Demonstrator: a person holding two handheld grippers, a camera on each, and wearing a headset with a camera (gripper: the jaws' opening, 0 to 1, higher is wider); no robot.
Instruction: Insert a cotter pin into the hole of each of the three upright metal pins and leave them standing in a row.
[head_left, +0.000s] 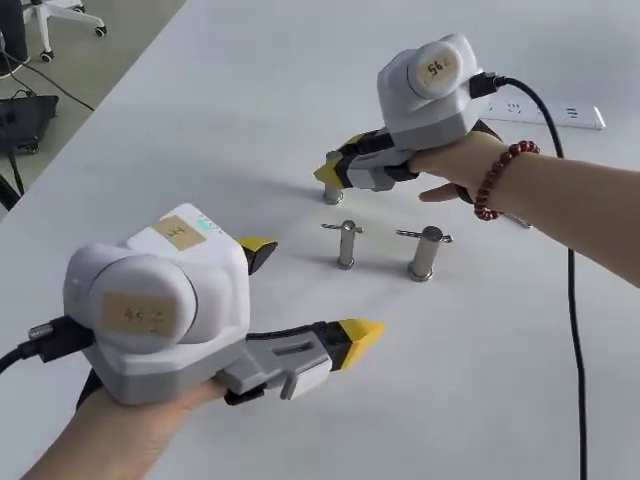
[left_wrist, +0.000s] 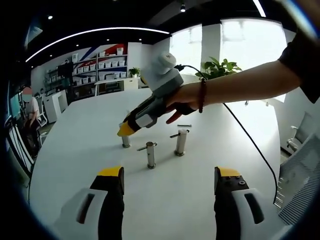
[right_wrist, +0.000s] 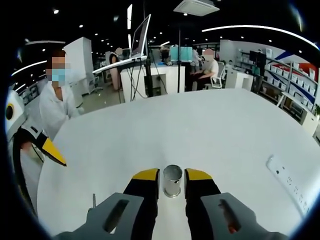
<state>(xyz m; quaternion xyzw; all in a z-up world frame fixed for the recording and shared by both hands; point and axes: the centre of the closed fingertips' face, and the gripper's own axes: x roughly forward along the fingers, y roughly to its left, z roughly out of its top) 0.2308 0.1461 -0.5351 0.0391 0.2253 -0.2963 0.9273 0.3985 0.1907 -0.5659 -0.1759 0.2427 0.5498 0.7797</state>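
The metal pin (right_wrist: 172, 186) stands upright at lower centre of the right gripper view, flanked by the narrowly parted jaws of the right gripper (right_wrist: 172, 175); we cannot tell whether they pinch it. In the head view's middle, the middle pin (head_left: 346, 248) and right-hand pin (head_left: 425, 255) each carry a cotter pin (head_left: 342, 228). At lower left, our left gripper (head_left: 310, 291) gapes wide, holding nothing, above the white table (head_left: 250, 100).

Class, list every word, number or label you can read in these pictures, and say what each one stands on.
"56", uncertain, handwritten: round sticker on the right gripper.
Two handwritten stickers on the left gripper: too blurred to read.
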